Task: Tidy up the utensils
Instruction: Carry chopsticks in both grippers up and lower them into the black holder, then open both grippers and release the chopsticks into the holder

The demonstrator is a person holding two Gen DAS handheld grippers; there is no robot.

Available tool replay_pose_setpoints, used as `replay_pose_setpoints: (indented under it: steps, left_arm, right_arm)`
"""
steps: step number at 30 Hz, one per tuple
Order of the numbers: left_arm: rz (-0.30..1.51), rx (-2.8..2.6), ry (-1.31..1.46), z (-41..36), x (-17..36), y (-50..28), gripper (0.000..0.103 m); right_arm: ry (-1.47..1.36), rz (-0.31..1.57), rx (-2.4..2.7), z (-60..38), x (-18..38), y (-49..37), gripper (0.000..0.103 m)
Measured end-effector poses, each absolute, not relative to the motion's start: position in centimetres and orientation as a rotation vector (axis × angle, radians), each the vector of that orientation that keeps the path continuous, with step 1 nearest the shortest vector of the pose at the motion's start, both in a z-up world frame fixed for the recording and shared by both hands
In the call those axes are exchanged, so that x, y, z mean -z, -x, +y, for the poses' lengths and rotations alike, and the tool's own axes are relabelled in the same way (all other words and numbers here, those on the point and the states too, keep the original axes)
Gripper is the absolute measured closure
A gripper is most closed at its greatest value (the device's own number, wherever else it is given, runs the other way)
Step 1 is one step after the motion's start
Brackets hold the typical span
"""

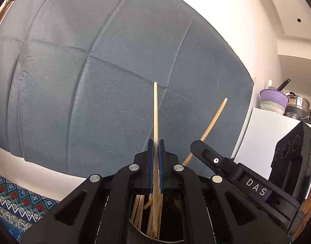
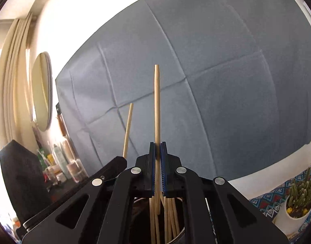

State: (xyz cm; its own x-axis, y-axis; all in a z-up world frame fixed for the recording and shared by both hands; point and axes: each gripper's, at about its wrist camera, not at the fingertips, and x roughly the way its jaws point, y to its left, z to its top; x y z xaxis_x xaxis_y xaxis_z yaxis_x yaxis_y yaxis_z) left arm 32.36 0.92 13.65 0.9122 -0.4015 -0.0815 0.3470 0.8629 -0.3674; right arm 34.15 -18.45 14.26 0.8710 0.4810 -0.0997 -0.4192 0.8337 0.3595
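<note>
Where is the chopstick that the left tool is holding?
In the left wrist view the chopstick stands upright at centre, pinched in the left tool, directly above the holder of other chopsticks.

Both grippers are matte black with silver rivets, and the left gripper [image 1: 156,142] and the right gripper [image 2: 157,144] carry deep blue ribbed pads on their fingers. Each pinches a pale, straw-coloured wooden chopstick [image 1: 155,109] [image 2: 157,101], the same blond tone as the bundle in the dark cup [image 1: 171,238] below. Behind hangs a dusty blue-grey cloth [image 1: 94,71] creased into squares, against a white wall [image 1: 226,30]. The tablecloth [image 1: 15,199] is blue with red, teal and white zigzags. A lilac colander [image 1: 274,97] sits far off; a green cactus [image 2: 301,191] stands in a white pot
</note>
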Motion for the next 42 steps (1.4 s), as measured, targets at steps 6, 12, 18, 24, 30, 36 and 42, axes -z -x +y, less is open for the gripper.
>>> replay_pose_setpoints:
  steps: [6, 12, 18, 24, 30, 36, 42]
  left_arm:
    - [0.148, 0.422, 0.297, 0.1, -12.3, -31.2, 0.098]
    - [0.156, 0.403, 0.279, 0.1, -11.7, -30.5, 0.098]
    - [0.167, 0.392, 0.33, 1.6, -11.7, -29.7, 0.09]
    - [0.161, 0.352, 0.333, 2.5, -12.2, -28.0, 0.05]
    - [0.176, 0.254, 0.305, 3.1, -12.9, -25.8, 0.006]
    - [0.215, 0.191, 0.299, 3.9, -13.2, -23.1, 0.006]
    - [0.268, 0.087, 0.214, 4.2, -13.3, -19.1, 0.006]
  right_arm:
    - [-0.299, 0.233, -0.486, -18.7, -12.5, -33.2, 0.098]
    - [-0.304, 0.269, -0.477, -19.7, -11.0, -32.6, 0.095]
    - [-0.412, 0.27, -0.473, -22.4, -10.8, -32.0, 0.092]
    - [-0.474, 0.251, -0.416, -24.8, -11.7, -30.6, 0.052]
    - [-0.472, 0.243, -0.336, -26.8, -12.4, -28.4, 0.018]
    - [-0.453, 0.275, -0.231, -28.5, -12.3, -25.6, 0.012]
    - [-0.356, 0.309, -0.187, -29.2, -11.6, -21.5, 0.008]
